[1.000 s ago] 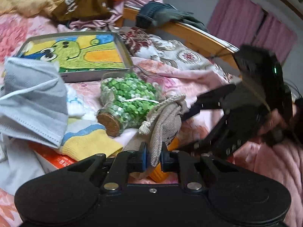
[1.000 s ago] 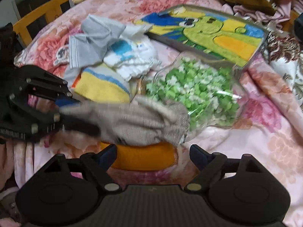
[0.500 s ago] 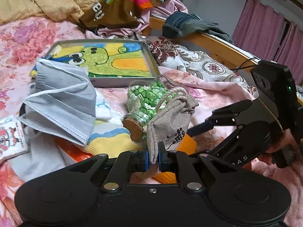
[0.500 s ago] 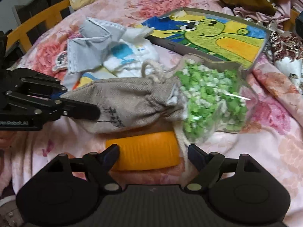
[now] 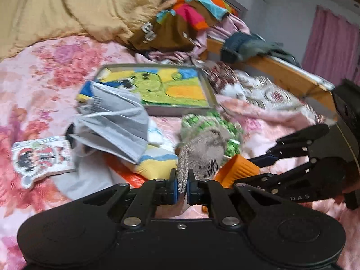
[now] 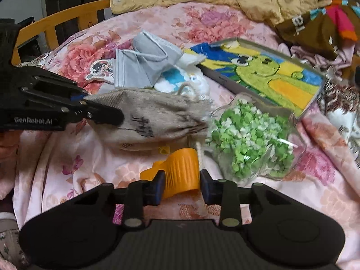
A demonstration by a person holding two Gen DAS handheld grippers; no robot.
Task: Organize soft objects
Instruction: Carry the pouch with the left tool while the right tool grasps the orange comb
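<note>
L gripper [image 5: 182,185]: jaws clamped on 1 coarse-weave beige drawstring pouch [image 6: 153,117], lifted above floral bedspread [image 6: 90,157]. R gripper [image 6: 181,185]: jaws closing w/ 1 ribbed orange plastic piece [image 6: 182,168] between. Adjacent: 1 glass jar [image 6: 252,144], green paper bits; 1 pleated grey mask [image 5: 114,121].

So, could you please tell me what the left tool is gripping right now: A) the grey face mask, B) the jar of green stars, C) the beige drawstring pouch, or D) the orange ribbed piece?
C: the left tool is pinched shut on the end of the beige drawstring pouch.
</note>
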